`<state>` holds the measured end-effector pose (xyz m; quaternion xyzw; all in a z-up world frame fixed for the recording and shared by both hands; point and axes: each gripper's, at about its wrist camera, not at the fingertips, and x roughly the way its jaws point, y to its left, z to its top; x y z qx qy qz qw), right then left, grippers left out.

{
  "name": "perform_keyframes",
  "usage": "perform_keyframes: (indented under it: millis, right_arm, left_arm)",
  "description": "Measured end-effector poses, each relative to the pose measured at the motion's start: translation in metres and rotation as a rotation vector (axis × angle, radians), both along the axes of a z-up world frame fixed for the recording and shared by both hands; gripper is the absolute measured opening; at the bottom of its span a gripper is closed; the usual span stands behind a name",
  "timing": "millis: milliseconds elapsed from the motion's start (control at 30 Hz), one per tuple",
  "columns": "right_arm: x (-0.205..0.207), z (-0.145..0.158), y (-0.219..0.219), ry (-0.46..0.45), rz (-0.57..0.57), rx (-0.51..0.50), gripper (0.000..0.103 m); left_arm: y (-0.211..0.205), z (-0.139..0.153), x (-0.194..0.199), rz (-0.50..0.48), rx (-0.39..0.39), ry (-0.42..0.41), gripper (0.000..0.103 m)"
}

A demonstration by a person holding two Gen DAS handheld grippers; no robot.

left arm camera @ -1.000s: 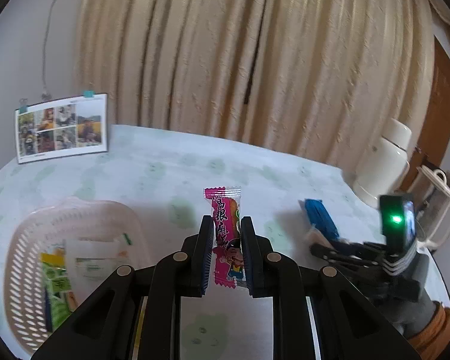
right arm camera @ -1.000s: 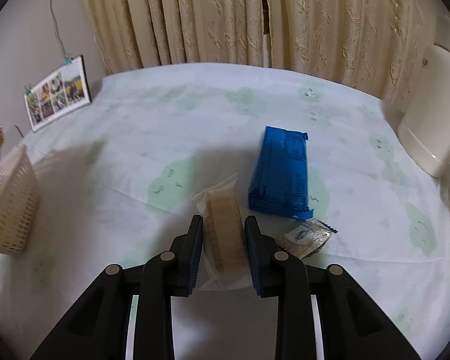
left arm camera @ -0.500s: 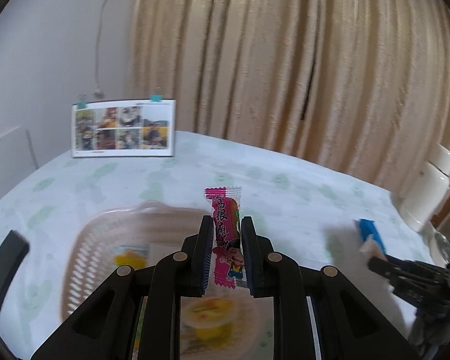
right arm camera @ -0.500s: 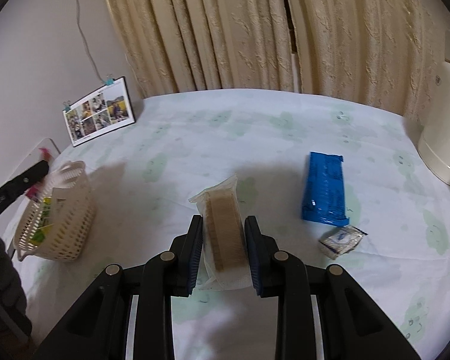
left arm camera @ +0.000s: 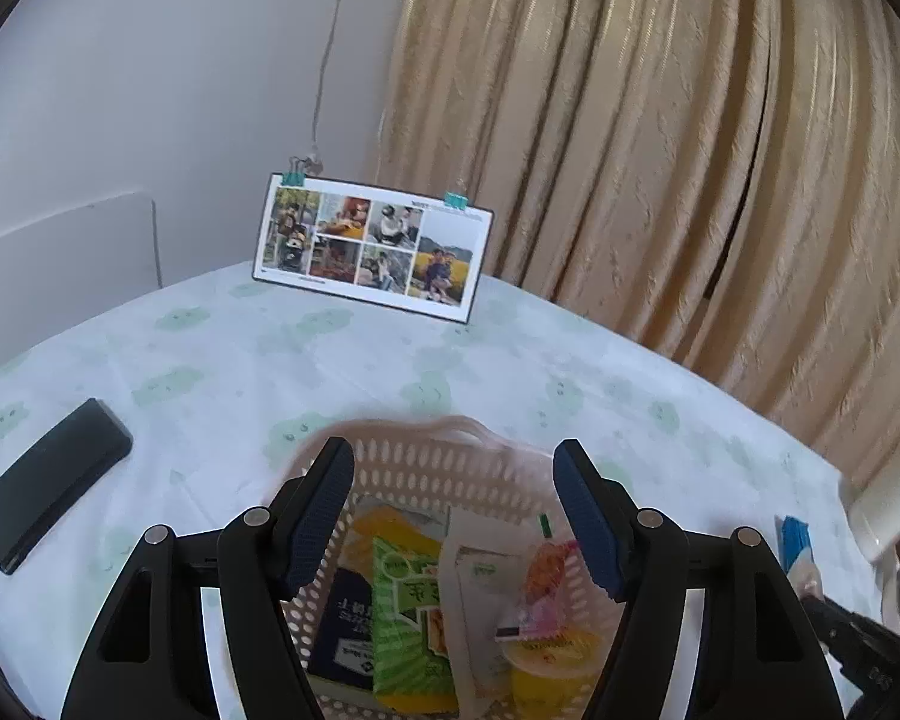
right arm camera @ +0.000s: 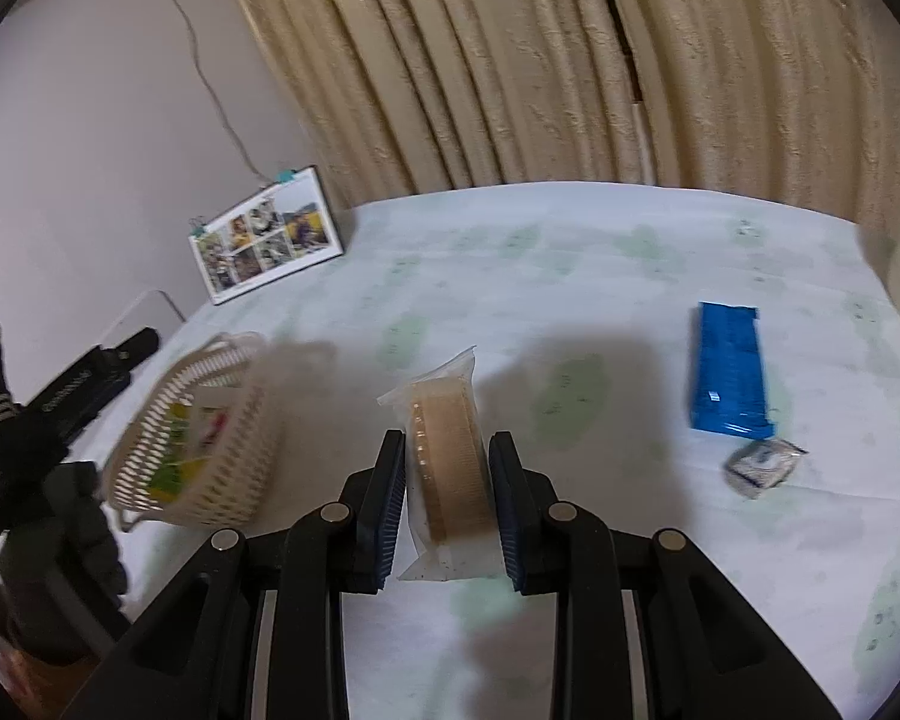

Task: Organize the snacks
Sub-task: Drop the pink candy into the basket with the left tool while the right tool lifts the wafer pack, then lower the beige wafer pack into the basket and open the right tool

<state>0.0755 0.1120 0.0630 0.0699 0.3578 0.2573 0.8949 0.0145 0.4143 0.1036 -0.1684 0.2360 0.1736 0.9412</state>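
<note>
Snacks sit at both your grippers, so take them left to right. Your left gripper [left arm camera: 453, 516] hangs spread wide and empty over the basket [left arm camera: 426, 468], and the pink candy [left arm camera: 540, 594] it pinched a second ago now lies inside, on the white packet beside the green packet [left arm camera: 411, 612] and yellow cup [left arm camera: 549, 669]. That candy is light and crinkly, so it drops wherever it falls. Your right gripper [right arm camera: 447, 489] is clenched on the cracker pack [right arm camera: 447, 468], same grip as before, but it now rides higher and nearer the basket [right arm camera: 210, 456]. Those crackers look brittle inside thin, slick film, so squeeze across the flat faces at mid-length and gently. Farther right, the blue packet [right arm camera: 729, 369] and small silver packet [right arm camera: 762, 465] lie on the tablecloth [right arm camera: 570, 276], touching at a corner. The blue packet looks stiff, best taken across its narrow width.
</note>
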Motion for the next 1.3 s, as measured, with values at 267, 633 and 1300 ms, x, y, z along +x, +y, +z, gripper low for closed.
perform_keyframes:
  millis: [267, 633, 1300]
  right_arm:
    - [-0.013, 0.019, 0.044, -0.008, 0.115, 0.070, 0.026]
    - [-0.012, 0.028, 0.113, 0.010, 0.224, 0.127, 0.026]
    - [0.006, 0.007, 0.132, 0.081, 0.217, 0.174, 0.037]
  left_arm:
    - [0.008, 0.008, -0.010, 0.066, 0.025, -0.047, 0.070]
    - [0.023, 0.011, -0.020, 0.132, -0.004, -0.081, 0.070]
    - [0.023, 0.012, -0.023, 0.115, -0.011, -0.098, 0.070]
